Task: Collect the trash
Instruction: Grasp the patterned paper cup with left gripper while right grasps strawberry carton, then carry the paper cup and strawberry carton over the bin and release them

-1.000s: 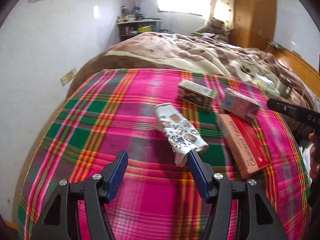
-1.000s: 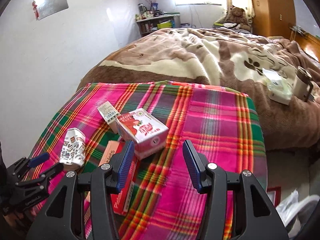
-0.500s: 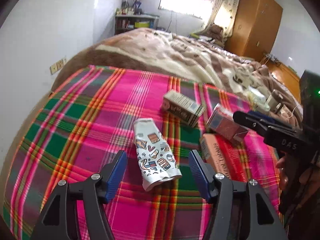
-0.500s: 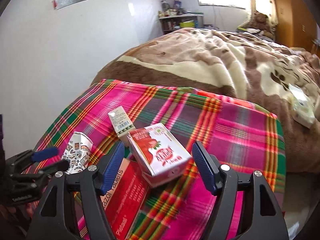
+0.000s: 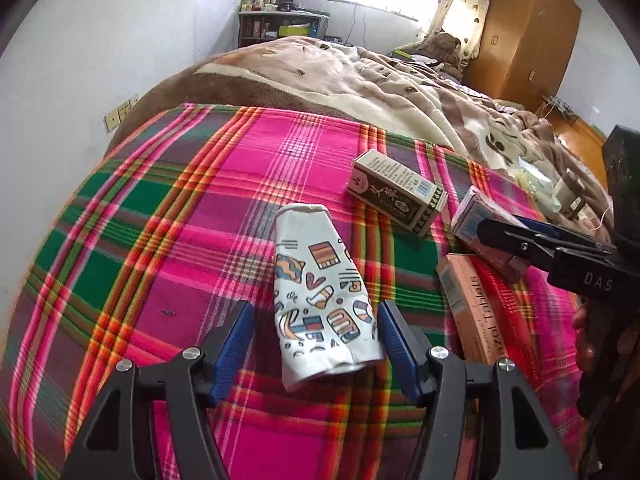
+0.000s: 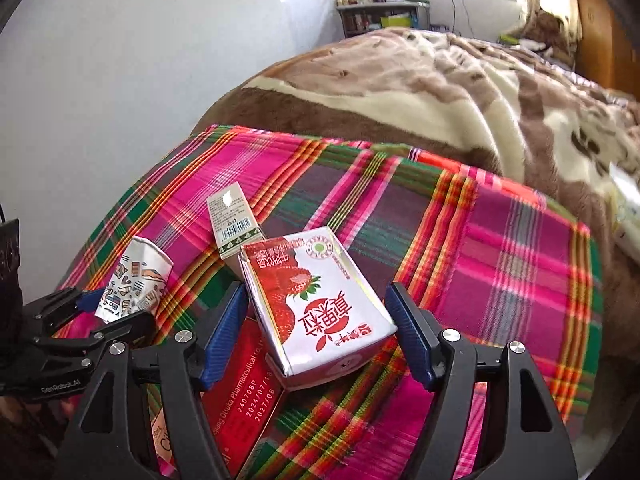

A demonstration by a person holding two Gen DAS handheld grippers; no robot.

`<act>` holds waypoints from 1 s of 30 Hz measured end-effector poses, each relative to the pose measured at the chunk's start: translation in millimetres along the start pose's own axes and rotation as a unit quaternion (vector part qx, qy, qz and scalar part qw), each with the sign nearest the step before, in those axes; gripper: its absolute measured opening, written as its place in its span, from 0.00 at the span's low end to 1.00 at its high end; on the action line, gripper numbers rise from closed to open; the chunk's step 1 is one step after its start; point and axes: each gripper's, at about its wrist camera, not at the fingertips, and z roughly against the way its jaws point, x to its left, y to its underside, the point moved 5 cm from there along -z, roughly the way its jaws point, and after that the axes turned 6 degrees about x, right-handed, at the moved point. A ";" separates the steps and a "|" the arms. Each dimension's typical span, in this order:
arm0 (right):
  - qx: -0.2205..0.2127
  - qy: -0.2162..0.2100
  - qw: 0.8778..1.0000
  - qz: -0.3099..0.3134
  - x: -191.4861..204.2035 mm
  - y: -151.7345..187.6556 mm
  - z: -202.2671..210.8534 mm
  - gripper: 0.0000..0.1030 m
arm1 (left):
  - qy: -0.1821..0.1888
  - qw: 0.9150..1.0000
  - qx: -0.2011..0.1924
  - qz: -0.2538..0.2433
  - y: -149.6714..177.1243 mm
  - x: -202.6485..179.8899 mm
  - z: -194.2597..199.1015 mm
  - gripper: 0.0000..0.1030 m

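Observation:
A crushed white paper cup (image 5: 320, 296) with coloured drawings lies on the pink plaid blanket (image 5: 160, 216). My left gripper (image 5: 314, 344) is open, its jaws on either side of the cup's near end. A strawberry drink carton (image 6: 316, 300) lies between the open jaws of my right gripper (image 6: 320, 336), partly on a flat red tablet box (image 6: 240, 392). A dark and cream small box (image 5: 396, 192) lies beyond. The cup also shows in the right wrist view (image 6: 134, 284).
A brown and cream fleece blanket (image 5: 340, 76) covers the bed beyond the plaid. A white wall (image 5: 80, 60) is on the left. A shelf (image 5: 280, 28) and wooden wardrobe (image 5: 524, 32) stand far back. The right gripper shows in the left wrist view (image 5: 516, 240).
Both grippers moved forward and down. The cup now sits between the left jaws and the carton between the right jaws. Both stay open.

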 end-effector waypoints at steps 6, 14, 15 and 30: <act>-0.004 -0.007 0.999 -0.034 -3.6 2.1 0.2 0.70 | -0.006 1.000 -0.002 0.004 -2.4 2.2 -1.0 0.62; -0.008 0.014 1.000 -0.026 1.3 8.0 3.9 0.63 | 0.003 1.000 -0.005 0.012 -3.5 4.5 -0.7 0.45; -0.011 0.022 0.999 -0.025 1.8 8.8 5.6 0.63 | 0.004 1.000 -0.006 0.013 -3.2 4.6 -0.1 0.43; -0.084 0.060 0.995 -0.008 19.9 21.1 70.0 0.60 | 0.021 0.999 -0.045 -0.018 12.0 -17.7 49.8 0.43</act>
